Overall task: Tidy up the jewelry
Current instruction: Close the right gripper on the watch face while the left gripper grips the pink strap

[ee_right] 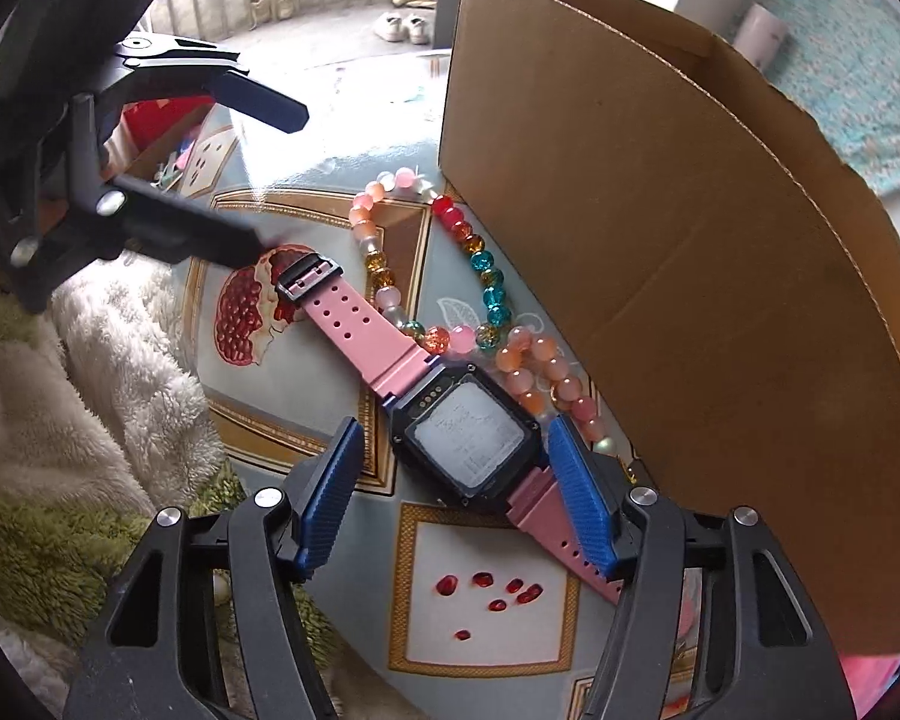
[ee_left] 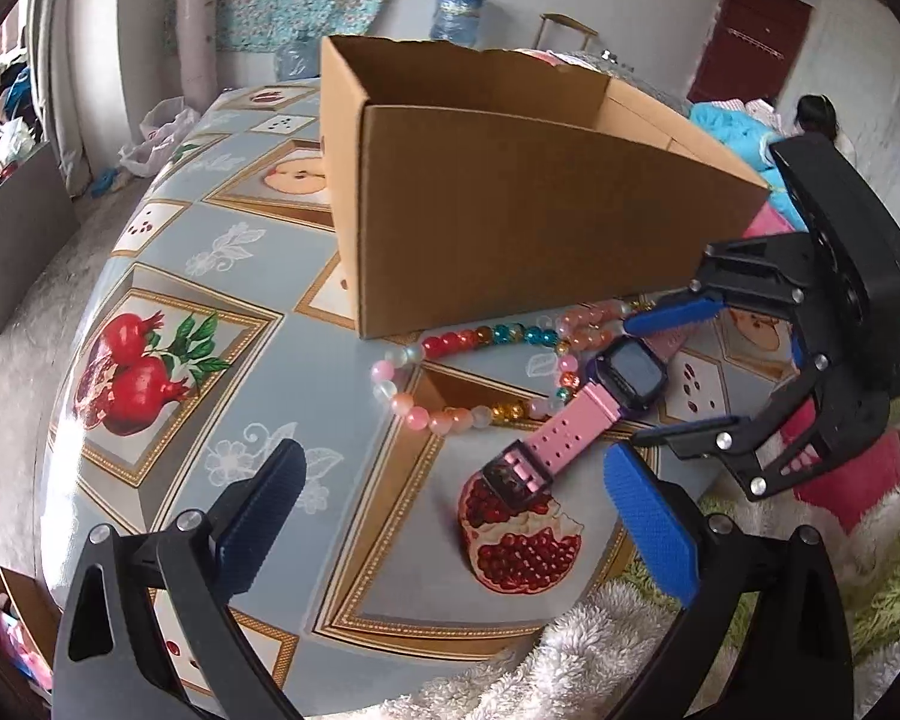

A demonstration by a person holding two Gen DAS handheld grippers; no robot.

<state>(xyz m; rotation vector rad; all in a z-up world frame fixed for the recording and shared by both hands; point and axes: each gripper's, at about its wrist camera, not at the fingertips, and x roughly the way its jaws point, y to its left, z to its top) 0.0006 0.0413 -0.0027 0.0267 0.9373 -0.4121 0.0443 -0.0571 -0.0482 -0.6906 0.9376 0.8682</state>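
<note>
Cardboard box [ee_left: 510,180] beside watch [ee_right: 444,420], beads [ee_left: 480,339].

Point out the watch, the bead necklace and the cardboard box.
watch [ee_right: 471,441]: right wrist view, on its screen.
bead necklace [ee_right: 487,282]: right wrist view, on a teal bead.
cardboard box [ee_left: 510,228]: left wrist view, on its near wall.

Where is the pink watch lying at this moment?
The pink watch lies flat on the table, in front of the cardboard box. Its strap crosses the bead necklace, and its face sits between the open right gripper's fingers.
</note>
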